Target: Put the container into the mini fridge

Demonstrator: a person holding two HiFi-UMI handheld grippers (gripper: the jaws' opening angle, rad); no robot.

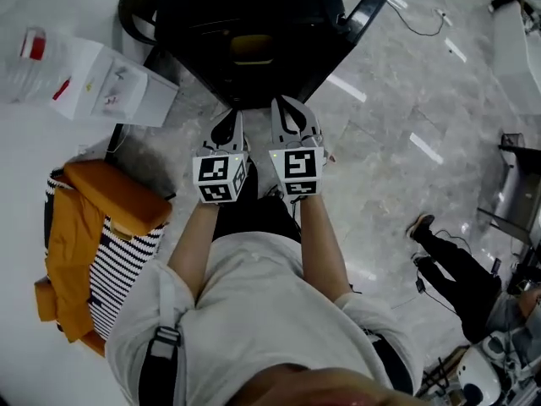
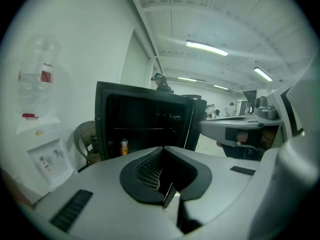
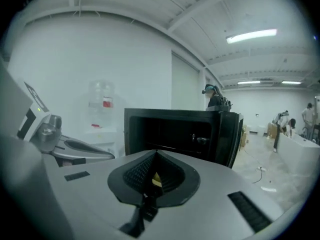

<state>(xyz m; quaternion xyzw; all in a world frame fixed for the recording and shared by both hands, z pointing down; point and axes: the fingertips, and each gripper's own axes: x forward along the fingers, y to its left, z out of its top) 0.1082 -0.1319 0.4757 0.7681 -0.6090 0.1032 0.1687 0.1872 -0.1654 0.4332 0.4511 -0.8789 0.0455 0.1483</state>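
The black mini fridge (image 1: 254,24) stands open in front of me, its door (image 1: 365,8) swung to the right. Inside, low on the left, stands a small orange can (image 2: 124,146), also a yellowish spot from above (image 1: 252,47). My left gripper (image 1: 237,115) and right gripper (image 1: 277,101) are side by side just before the fridge opening, both pointing at it. The left gripper's (image 2: 162,151) jaws are together with nothing between them. The right gripper's (image 3: 156,154) jaws are shut too; a small yellow patch shows at their gap, and I cannot tell what it is.
A white water dispenser (image 1: 110,87) with its bottle (image 1: 30,57) stands left of the fridge. A chair with an orange jacket (image 1: 84,227) is at my left. A person's legs (image 1: 456,269) lie on the floor at the right. Another person (image 3: 215,96) stands behind the fridge.
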